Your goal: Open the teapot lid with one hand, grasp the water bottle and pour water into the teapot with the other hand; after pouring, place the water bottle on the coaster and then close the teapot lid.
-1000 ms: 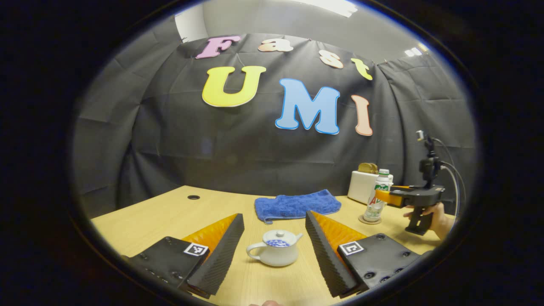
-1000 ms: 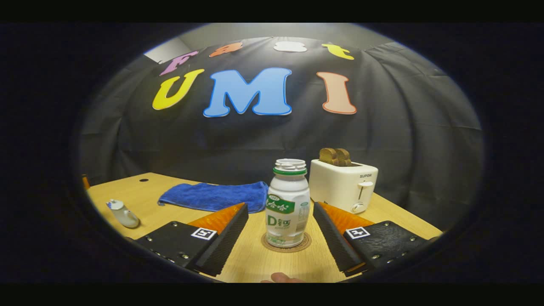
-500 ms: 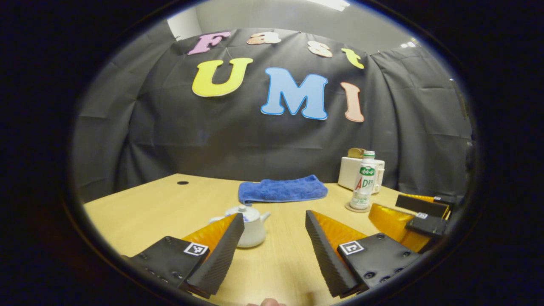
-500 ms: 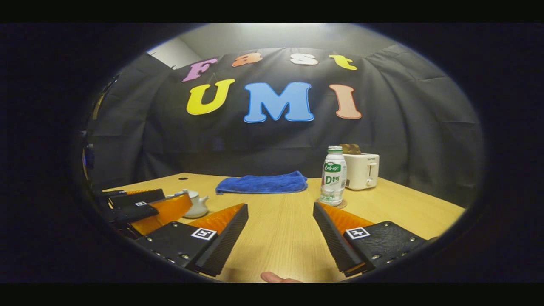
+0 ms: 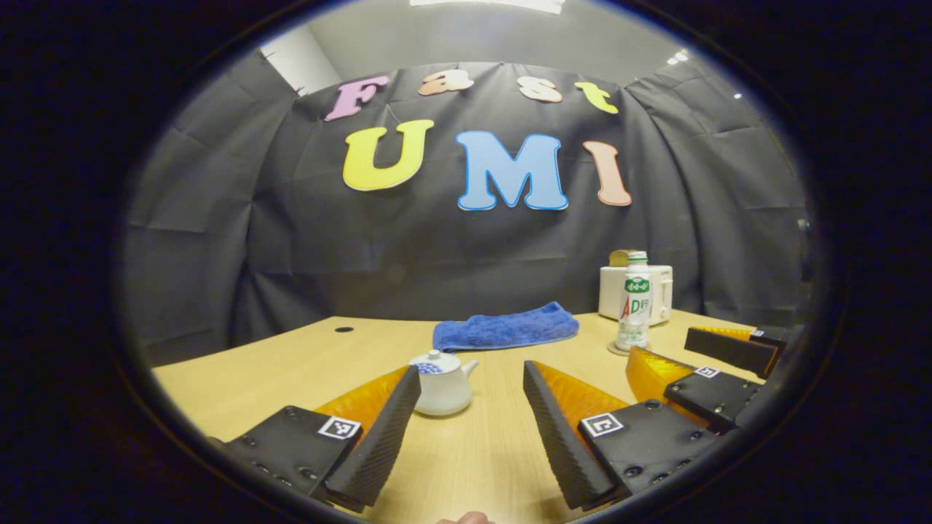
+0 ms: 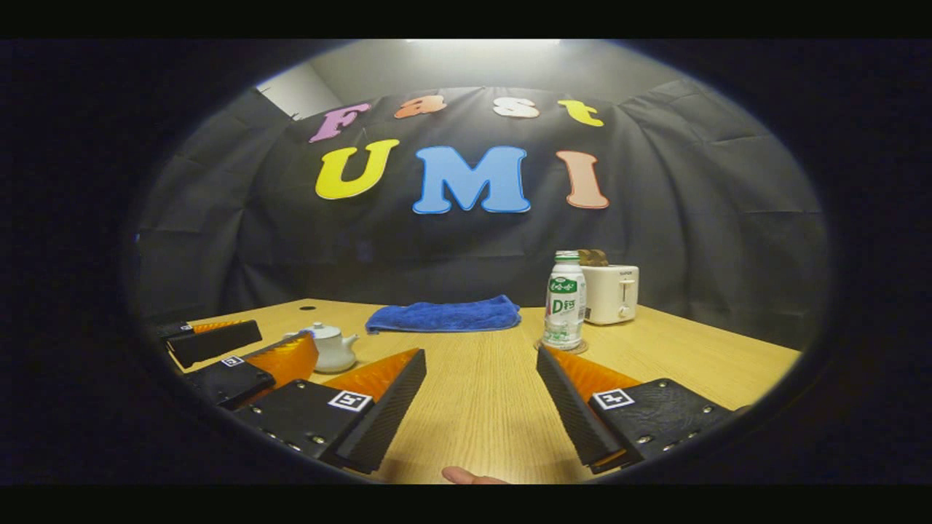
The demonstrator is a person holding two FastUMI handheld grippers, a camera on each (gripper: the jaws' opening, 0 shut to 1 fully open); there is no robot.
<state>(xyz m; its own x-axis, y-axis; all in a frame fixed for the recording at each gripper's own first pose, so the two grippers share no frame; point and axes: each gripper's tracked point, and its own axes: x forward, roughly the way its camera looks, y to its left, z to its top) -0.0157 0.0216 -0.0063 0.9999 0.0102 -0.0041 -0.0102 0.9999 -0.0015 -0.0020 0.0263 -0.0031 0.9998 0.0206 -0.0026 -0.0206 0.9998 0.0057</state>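
Note:
A small white teapot [image 5: 442, 383] with its lid [image 5: 435, 362] on stands on the wooden table [image 5: 480, 451], just beyond my left gripper [image 5: 470, 367], which is open and holds nothing. The teapot [image 6: 333, 348] sits at the left in the right gripper view. A white water bottle [image 6: 564, 300] with a green cap stands upright on a round coaster [image 6: 559, 347], a little beyond my right gripper [image 6: 480, 353], which is open. In the left gripper view the bottle [image 5: 634, 301] is at the right, behind the right gripper [image 5: 673, 351].
A folded blue towel [image 5: 506, 327] lies at the back of the table. A white toaster [image 6: 611, 292] with toast in it stands behind the bottle. The left gripper [image 6: 273, 338] lies low at the left of the right gripper view. A fingertip [image 6: 473, 477] shows at the bottom edge.
Both grippers have drawn back from the teapot and the bottle toward the near edge of the table. The bottle stays on its coaster and the teapot's lid stays on.

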